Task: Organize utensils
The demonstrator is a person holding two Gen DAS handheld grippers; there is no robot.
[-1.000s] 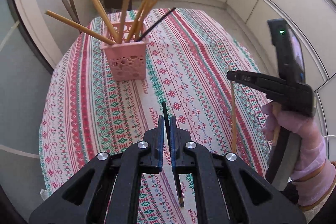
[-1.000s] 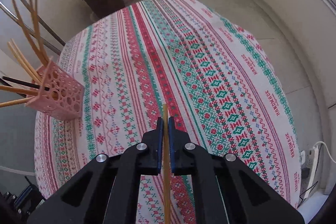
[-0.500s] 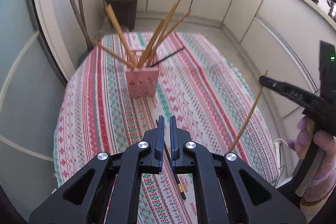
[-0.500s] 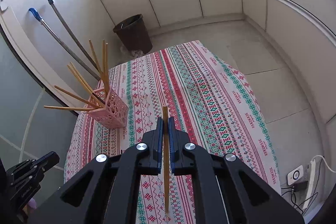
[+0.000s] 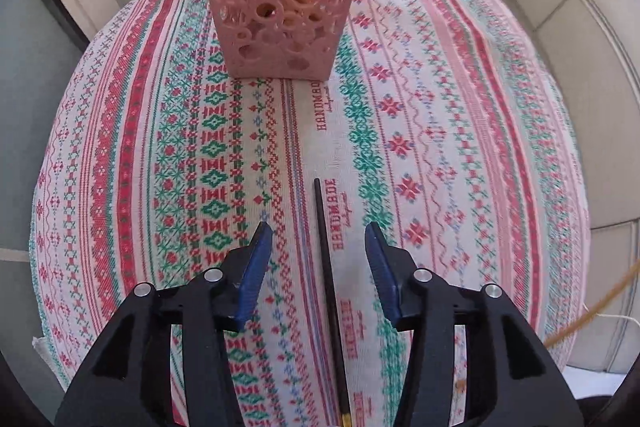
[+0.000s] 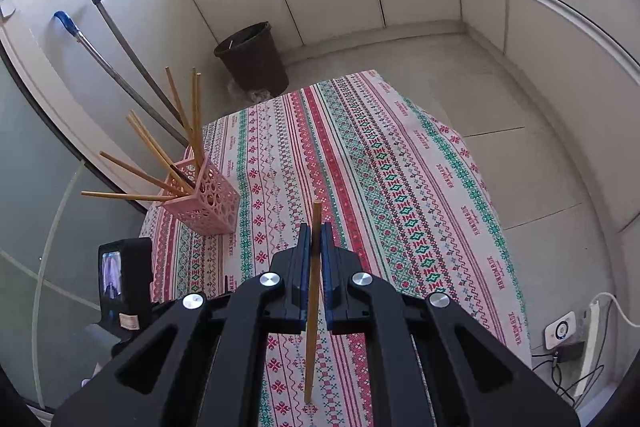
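— On the tabletop (image 5: 460, 115), where's the black chopstick (image 5: 326, 259)?
— Lying loose between the left hand-held gripper (image 5: 319, 241), whose jaws just opened.
— And the right hand-held gripper (image 6: 316, 237)?
— Clamped on a wooden chopstick (image 6: 313, 301).

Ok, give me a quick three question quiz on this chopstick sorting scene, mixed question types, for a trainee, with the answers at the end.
1. True or false: the right gripper is shut on a wooden chopstick.
2. Multiple choice: the black chopstick between the fingers of the left gripper is
A) clamped by both pads
B) lying on the tablecloth, touched by neither pad
C) standing in the pink holder
3. Fill in: the pink holder stands on the ___ and holds several ___ chopsticks plus one black one.

Key
1. True.
2. B. The jaws have just been opening and the pads stand apart on either side of it.
3. tablecloth; wooden.
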